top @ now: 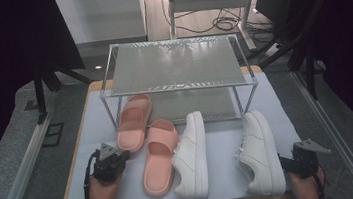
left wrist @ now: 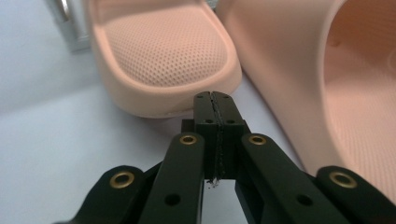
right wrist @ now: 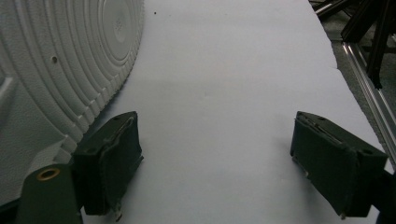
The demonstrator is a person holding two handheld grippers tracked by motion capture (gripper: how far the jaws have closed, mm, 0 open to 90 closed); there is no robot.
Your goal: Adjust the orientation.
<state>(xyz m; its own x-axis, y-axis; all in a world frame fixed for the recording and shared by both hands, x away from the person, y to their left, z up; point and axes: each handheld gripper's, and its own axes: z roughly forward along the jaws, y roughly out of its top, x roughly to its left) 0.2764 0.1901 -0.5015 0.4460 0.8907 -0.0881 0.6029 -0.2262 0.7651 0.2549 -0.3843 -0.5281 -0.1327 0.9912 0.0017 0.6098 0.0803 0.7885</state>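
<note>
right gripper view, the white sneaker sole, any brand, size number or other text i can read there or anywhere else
None can be read.
White sneaker sole: a round patch in the tread bears faint raised marks, too blurred to read.
Pink slides, second white sneaker, metal rack, left hand-held gripper and right hand-held gripper: no lettering visible.

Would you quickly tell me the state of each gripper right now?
Left gripper: closed, holding nothing, at the pink slipper's heel.
Right gripper: open, empty.
</note>
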